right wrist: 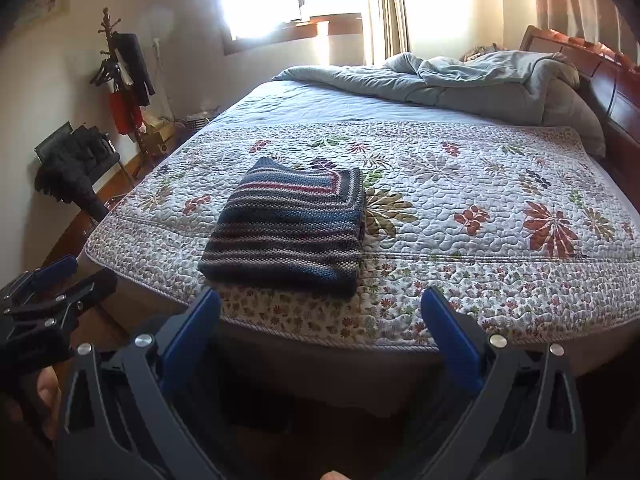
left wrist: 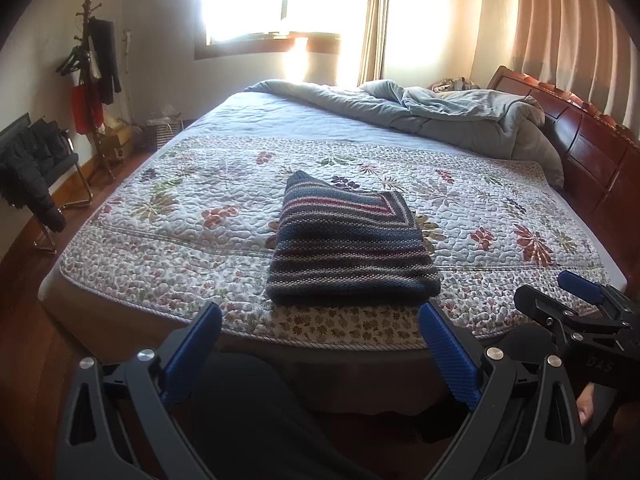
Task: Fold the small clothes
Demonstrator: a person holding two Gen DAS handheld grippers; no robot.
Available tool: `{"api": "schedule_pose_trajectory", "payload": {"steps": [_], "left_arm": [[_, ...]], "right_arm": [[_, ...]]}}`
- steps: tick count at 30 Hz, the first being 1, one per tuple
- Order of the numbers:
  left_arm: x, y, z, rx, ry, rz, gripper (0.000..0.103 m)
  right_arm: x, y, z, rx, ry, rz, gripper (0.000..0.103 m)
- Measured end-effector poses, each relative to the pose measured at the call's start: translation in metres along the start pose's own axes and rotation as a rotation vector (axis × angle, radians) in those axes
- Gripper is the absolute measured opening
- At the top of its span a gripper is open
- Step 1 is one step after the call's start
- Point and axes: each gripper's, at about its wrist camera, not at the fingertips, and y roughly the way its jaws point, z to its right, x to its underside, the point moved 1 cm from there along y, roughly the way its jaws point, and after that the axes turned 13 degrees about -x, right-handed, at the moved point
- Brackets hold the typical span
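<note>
A striped knit garment (left wrist: 352,248) in blue, grey and red lies folded into a neat rectangle near the front edge of the bed; it also shows in the right wrist view (right wrist: 288,232). My left gripper (left wrist: 320,316) is open and empty, held off the bed's front edge just short of the garment. My right gripper (right wrist: 320,300) is open and empty, also in front of the bed edge, to the right of the garment. The right gripper shows at the right of the left wrist view (left wrist: 560,292), and the left gripper at the left of the right wrist view (right wrist: 76,276).
The bed has a floral quilted cover (left wrist: 200,208). A rumpled grey duvet (left wrist: 460,116) lies by the wooden headboard (left wrist: 592,152). A coat rack (left wrist: 94,80) and a chair with a dark jacket (left wrist: 36,168) stand at the left on the wooden floor.
</note>
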Motion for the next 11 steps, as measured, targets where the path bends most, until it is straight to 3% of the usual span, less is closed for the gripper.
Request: {"api": "schedule_pose_trajectory", "payload": {"steps": [11], "left_arm": [[-0.0023,-0.0021,0.0016,-0.014,0.008,-0.003,0.099]], "right_arm": [[0.0010,-0.0003,-0.0004,0.001,-0.001,0.003,0.100]]}}
